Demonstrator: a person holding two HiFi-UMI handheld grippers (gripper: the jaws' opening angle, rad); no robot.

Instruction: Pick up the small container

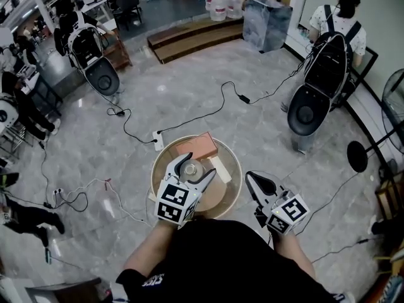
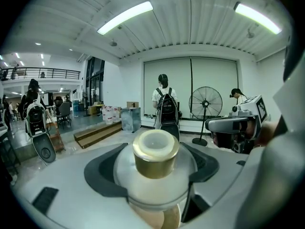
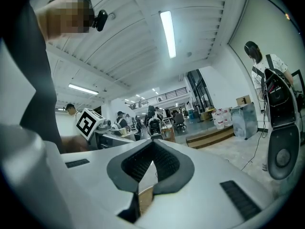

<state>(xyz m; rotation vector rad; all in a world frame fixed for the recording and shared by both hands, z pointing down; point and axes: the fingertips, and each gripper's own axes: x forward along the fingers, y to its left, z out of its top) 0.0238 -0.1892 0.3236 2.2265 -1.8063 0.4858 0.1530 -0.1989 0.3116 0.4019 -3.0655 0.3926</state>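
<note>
Left gripper (image 1: 197, 167) fingers clamped on small container (image 2: 155, 151), gold cap up, over round worktop (image 1: 232, 169), right gripper (image 1: 257, 182) fingers closed together, empty, just beside worktop

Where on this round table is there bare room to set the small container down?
The barest patch is the near-right part of the round table, between the white block and the rim. The far side is crowded by the brown box and that block. The left tongs, gripping the small container, cover the left side.
</note>
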